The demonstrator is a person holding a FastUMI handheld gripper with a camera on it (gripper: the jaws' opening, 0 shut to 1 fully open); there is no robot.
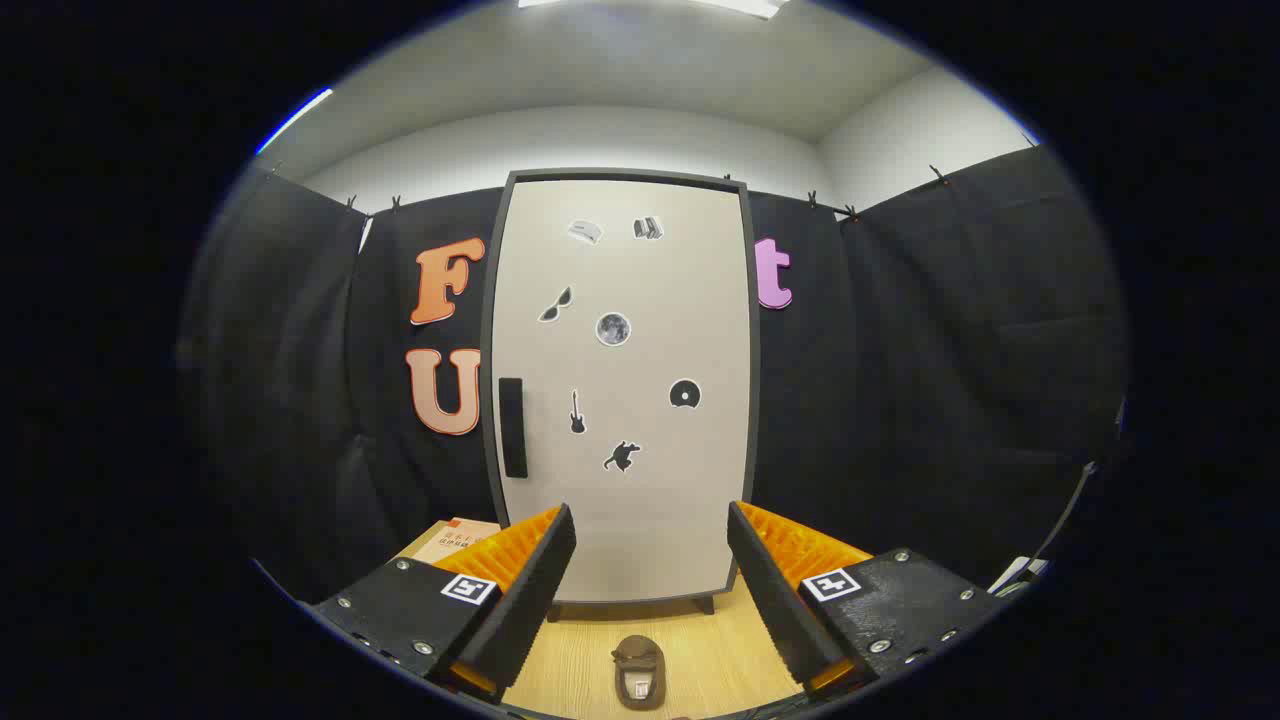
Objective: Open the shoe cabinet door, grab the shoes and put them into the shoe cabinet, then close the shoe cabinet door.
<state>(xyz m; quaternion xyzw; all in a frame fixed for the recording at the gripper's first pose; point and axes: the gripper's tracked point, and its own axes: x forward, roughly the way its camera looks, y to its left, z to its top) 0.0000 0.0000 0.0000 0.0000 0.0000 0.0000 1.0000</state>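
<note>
Shoe [638,672] before shoe cabinet [622,390]

A: Where does the light come from?
B: From a ceiling lamp [745,6] straight above the shoe cabinet [620,390]; its pale door is evenly bright, no glare.
A: Shadows?
B: A soft one under the cabinet's base.
A: Sharpness?
B: Crisp at the door. The gripper [651,527], fingers apart, looks slightly soft. The cabinet's sides bow outward.
</note>
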